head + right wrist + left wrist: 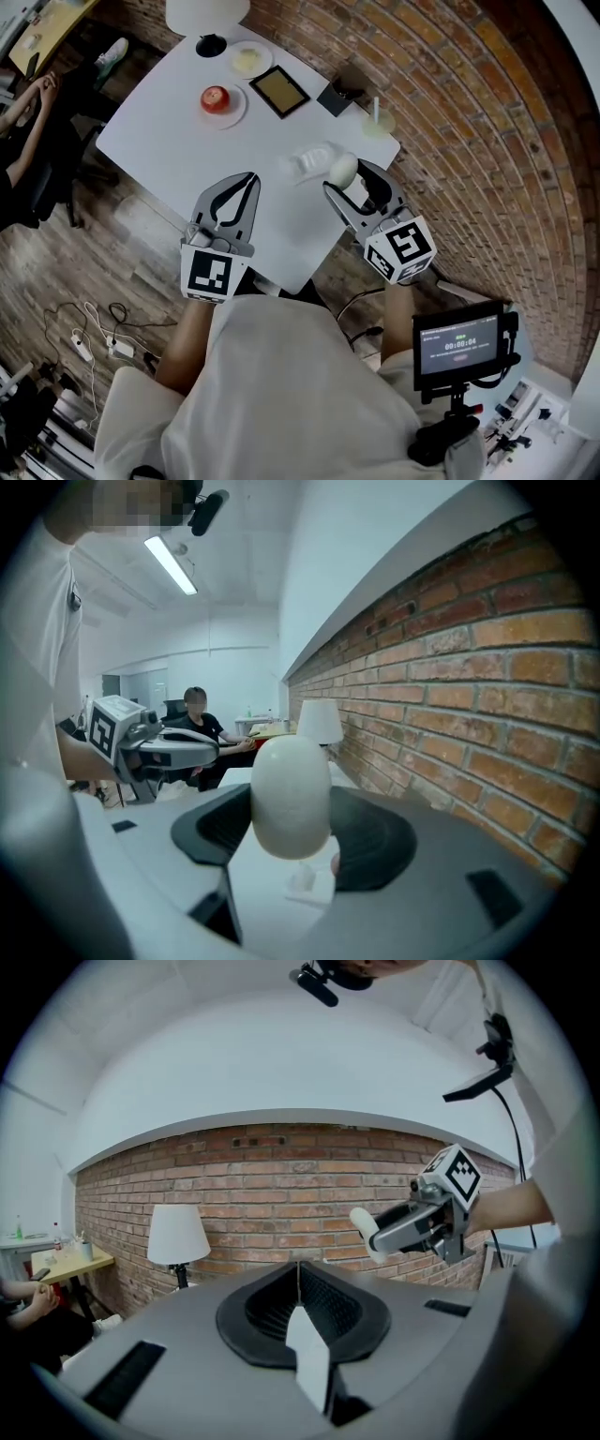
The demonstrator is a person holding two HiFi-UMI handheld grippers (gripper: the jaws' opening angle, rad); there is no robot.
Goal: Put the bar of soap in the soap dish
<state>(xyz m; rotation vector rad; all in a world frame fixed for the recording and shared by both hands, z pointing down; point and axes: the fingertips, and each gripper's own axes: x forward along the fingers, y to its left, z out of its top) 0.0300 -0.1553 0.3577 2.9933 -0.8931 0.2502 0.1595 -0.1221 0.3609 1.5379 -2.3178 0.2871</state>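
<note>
An oval white bar of soap point(342, 169) is clamped in my right gripper point(344, 180), held above the near right part of the white table point(169, 141). In the right gripper view the soap point(291, 794) fills the gap between the jaws. A pale translucent soap dish point(307, 161) lies on the table just left of the soap. My left gripper point(251, 178) hovers over the table's near edge, shut and holding nothing; its jaws meet in the left gripper view point(298, 1274). That view also shows the right gripper point(412, 1227) with the soap point(361, 1227).
A plate with a red apple point(217, 98), a plate with something yellowish point(248, 60), a dark square tray point(278, 91), a black box point(336, 97), a small cup point(378, 122) and a lamp point(206, 11) stand further back. A brick wall point(469, 112) runs along the right. A person point(197, 719) sits beyond.
</note>
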